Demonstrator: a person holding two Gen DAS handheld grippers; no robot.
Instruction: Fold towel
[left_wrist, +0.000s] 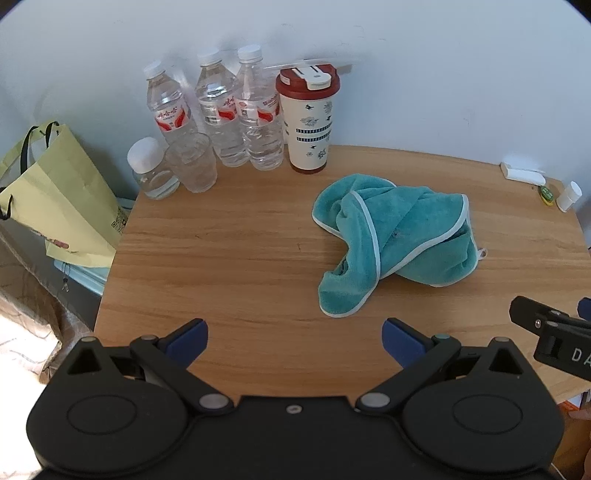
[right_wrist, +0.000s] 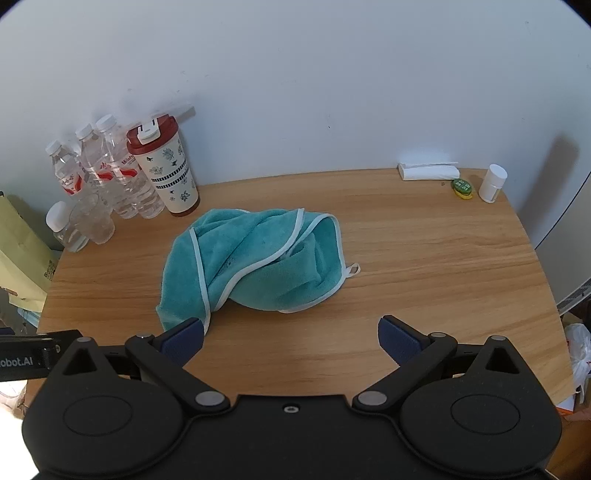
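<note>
At the far left of the tumbler, a pale green paper bag (left_wrist: 62, 195) stood beyond the table's edge, cut off by the frame; it carried a QR code too small to read. Nearer the tumbler, a short white-capped jar (left_wrist: 151, 170) and a clear glass (left_wrist: 194, 162) stood in front of three water bottles (left_wrist: 218, 110), whose red-and-white labels bore script that could not be made out. The tumbler (left_wrist: 309, 118) itself, cream with a dark red lid and base, showed blue flower and band prints but no legible words.

Right of the tumbler and nearer the cameras, the towel (right_wrist: 255, 262) lay crumpled in a heap on the wooden table (right_wrist: 443, 280), unfolded. It was teal plush with pale piping along its edges, and a small hanging loop (right_wrist: 352, 269) poked out from its right side. Its inner folds hid much of the cloth.

Far right of the tumbler, by the wall, sat a white folded item (right_wrist: 428, 171), possibly tissue, a small green-and-yellow object (right_wrist: 462, 188) with unreadable print, and a white container (right_wrist: 492, 183).

The left gripper (left_wrist: 295, 338) hovered over bare table with its jaws spread wide, holding nothing. The right gripper (right_wrist: 290, 336) was likewise spread and empty, its left pad overlapping the towel's near corner in view. Partial lettering showed on the gripper bodies: "DA" and "obot.AI".
</note>
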